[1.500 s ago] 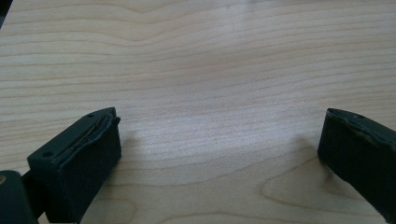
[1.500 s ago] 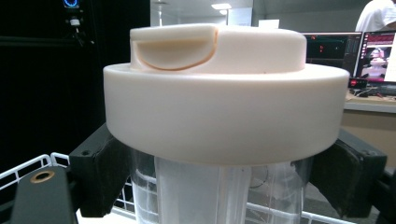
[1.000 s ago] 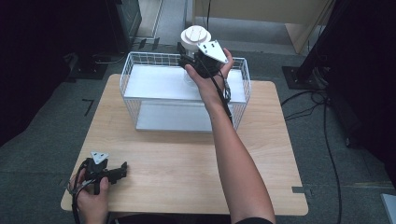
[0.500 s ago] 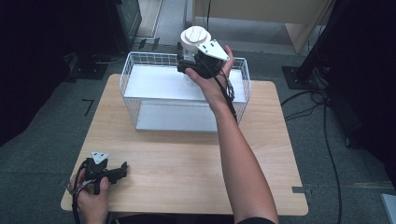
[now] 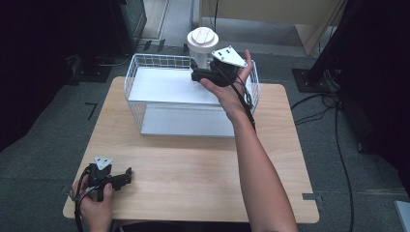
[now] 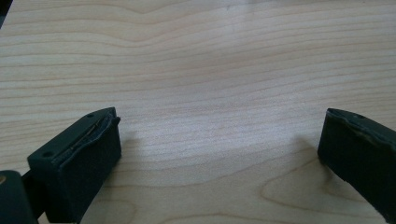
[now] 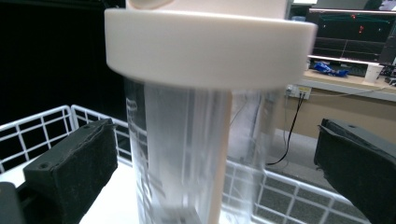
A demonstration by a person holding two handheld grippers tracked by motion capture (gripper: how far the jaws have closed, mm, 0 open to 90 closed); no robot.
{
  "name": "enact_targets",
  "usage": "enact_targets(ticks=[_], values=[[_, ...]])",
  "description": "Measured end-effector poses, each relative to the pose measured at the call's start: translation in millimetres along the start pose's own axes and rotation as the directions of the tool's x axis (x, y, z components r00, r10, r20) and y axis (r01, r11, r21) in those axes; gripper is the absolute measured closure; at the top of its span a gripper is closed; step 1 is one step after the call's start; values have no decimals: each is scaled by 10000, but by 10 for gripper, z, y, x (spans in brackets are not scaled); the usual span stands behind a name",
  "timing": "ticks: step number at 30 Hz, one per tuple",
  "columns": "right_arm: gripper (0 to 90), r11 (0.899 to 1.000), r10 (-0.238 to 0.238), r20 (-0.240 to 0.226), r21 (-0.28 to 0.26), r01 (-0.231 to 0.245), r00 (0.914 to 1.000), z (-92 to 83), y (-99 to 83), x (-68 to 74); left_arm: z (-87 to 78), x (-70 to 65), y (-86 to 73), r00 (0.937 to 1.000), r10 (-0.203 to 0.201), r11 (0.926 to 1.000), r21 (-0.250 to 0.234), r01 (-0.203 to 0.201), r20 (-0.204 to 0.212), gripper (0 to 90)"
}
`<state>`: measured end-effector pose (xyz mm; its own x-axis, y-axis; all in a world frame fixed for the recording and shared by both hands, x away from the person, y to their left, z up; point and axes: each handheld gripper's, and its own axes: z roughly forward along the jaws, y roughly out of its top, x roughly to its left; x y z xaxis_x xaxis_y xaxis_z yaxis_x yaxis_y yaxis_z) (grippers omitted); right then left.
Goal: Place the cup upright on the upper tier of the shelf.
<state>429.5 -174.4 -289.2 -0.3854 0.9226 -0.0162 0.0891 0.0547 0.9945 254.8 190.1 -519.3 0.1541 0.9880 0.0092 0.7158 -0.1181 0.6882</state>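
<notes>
Inspector: Right gripper [image 5: 200,73] position?

Assessor: Jaws stood apart either side of the lidded clear container [image 5: 202,43], upright at the wire basket [image 5: 145,99] far rim. Left gripper [image 5: 126,175] rested agape on the table [image 5: 193,159].

Inspector: Advice?

Assessor: Centre the jaws below the lid, then close squarely.

Jar [image 5: 202,42] in basket [image 5: 145,92], table's [image 5: 193,169] far side.

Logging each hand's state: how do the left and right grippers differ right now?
The left gripper rests low at the table's near corner, over bare wood; the right gripper is raised above the basket. Nothing sits between the left jaws; a clear white-lidded container stands between the right jaws. Both are open.
</notes>
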Motion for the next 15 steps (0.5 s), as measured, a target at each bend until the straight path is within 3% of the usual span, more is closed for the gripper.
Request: enact_targets(ticks=[7, 11, 15], values=[[0, 9971, -736, -237, 181, 740, 9970, -235, -116, -35, 2, -1, 2, 10000, -4, 10000, -2, 4, -2, 0], [0, 9899, -1410, -205, 120, 1412, 9898, -428, -205, -18, 2, 1, 2, 10000, 19, 10000, 8, -19, -2, 0], [0, 9880, -1542, -231, 4, 1543, 9878, -612, -298, -31, 1, 2, 2, 10000, 28, 10000, 12, -28, 0, 0]])
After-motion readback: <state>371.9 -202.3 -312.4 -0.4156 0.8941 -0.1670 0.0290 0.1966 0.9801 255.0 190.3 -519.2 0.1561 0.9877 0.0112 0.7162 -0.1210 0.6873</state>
